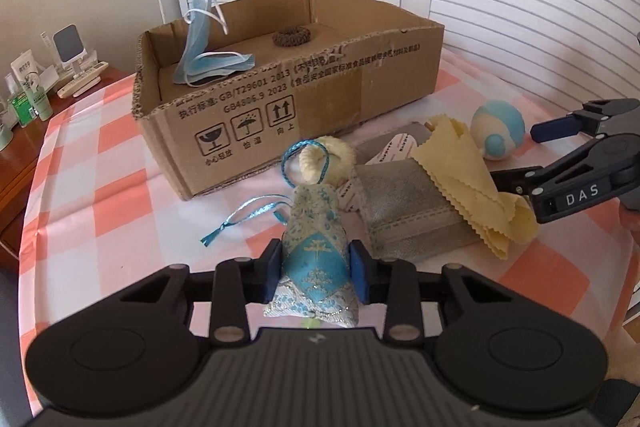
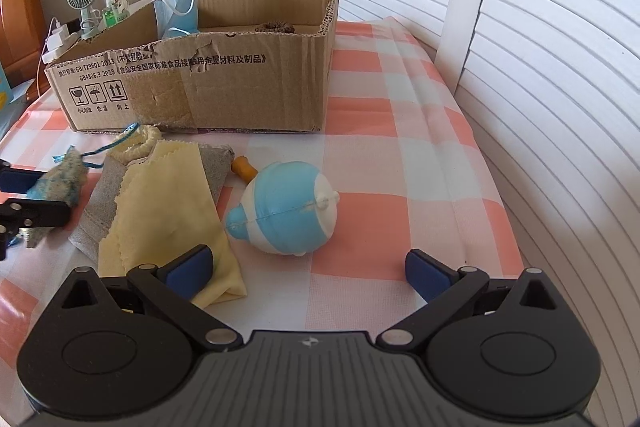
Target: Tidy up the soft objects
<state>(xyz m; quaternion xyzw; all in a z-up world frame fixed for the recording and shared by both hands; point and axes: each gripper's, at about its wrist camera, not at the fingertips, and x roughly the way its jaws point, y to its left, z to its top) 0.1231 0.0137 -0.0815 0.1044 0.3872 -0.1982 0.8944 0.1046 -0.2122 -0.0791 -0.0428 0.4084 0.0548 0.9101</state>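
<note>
My left gripper [image 1: 317, 269] is shut on a blue and white brocade sachet [image 1: 314, 247] with blue ribbons; the sachet also shows in the right wrist view [image 2: 60, 183]. My right gripper [image 2: 308, 273] is open and empty, just in front of a blue and white squishy toy [image 2: 286, 211], its left pad over a yellow cloth [image 2: 168, 203]. The yellow cloth [image 1: 464, 179] lies on a grey pouch [image 1: 404, 211]. A cream scrunchie [image 1: 328, 155] lies by the cardboard box [image 1: 320, 99]. The box holds a blue face mask [image 1: 204, 55] and a brown hair tie [image 1: 294, 37].
The pink and white checked cloth [image 2: 400, 155] covers the surface. White louvred doors [image 2: 540, 47] stand behind and to the right. A wooden side table [image 1: 24, 131] at the left carries bottles, a small fan [image 2: 82, 3] and chargers. An orange stub [image 2: 244, 167] lies by the toy.
</note>
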